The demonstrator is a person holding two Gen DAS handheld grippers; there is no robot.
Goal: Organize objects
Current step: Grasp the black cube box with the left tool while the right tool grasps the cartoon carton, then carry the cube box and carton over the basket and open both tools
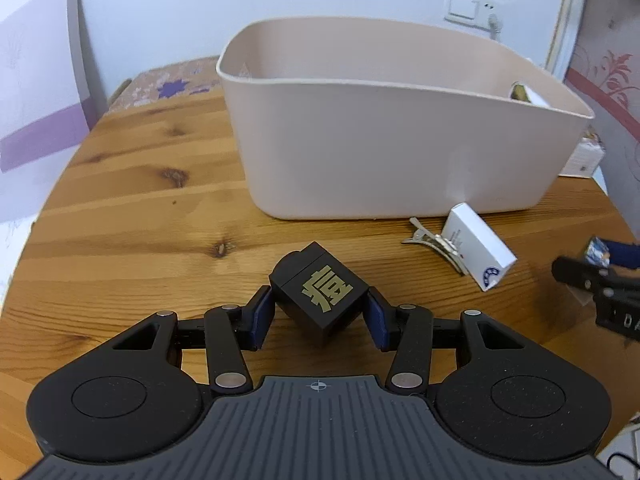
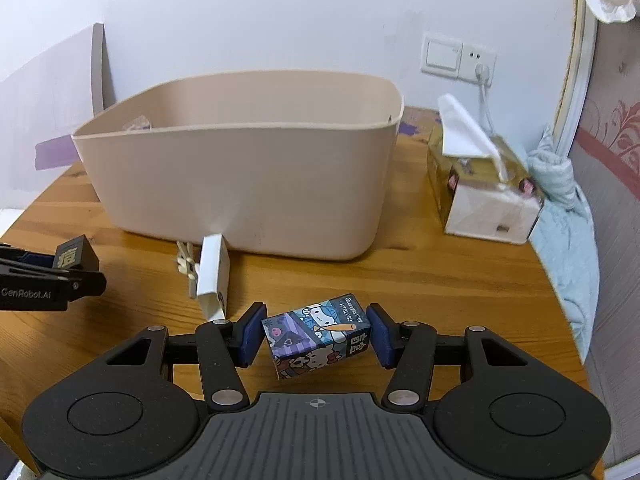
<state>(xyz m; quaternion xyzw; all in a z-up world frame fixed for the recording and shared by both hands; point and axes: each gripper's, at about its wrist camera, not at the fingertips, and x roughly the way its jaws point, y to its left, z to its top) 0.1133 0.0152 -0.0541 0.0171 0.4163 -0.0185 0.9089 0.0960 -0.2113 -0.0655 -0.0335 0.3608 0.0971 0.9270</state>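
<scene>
1. One wooden table (image 1: 120, 208) carries everything.
2. One beige bin (image 1: 392, 140) stands at the back of the table, upright, open at the top; something small shows just over its rim at the right corner in the left wrist view (too hidden to name).
3. One tissue box (image 2: 486, 196) sits right of the bin, apart from it, with a white tissue sticking up from its top.
4. Two grippers are in view. The left gripper (image 1: 319, 314) is clamped on the black cube, its blue pads pressing the cube's two sides. The right gripper (image 2: 316, 334) is clamped on the cartoon box, pads against its two ends.
5. One white box (image 1: 478, 246) lies on the table in front of the bin, near its front wall and tilted.
6. One cartoon box (image 2: 318, 334) is held between the right fingers, tilted, near the table's front.
7. One black cube (image 1: 320, 294) with a gold character on its face is held between the left fingers, turned corner-forward; whether it touches the table I cannot tell.
8. One metal hair clip (image 1: 434, 246) lies against the white box's left side.
</scene>
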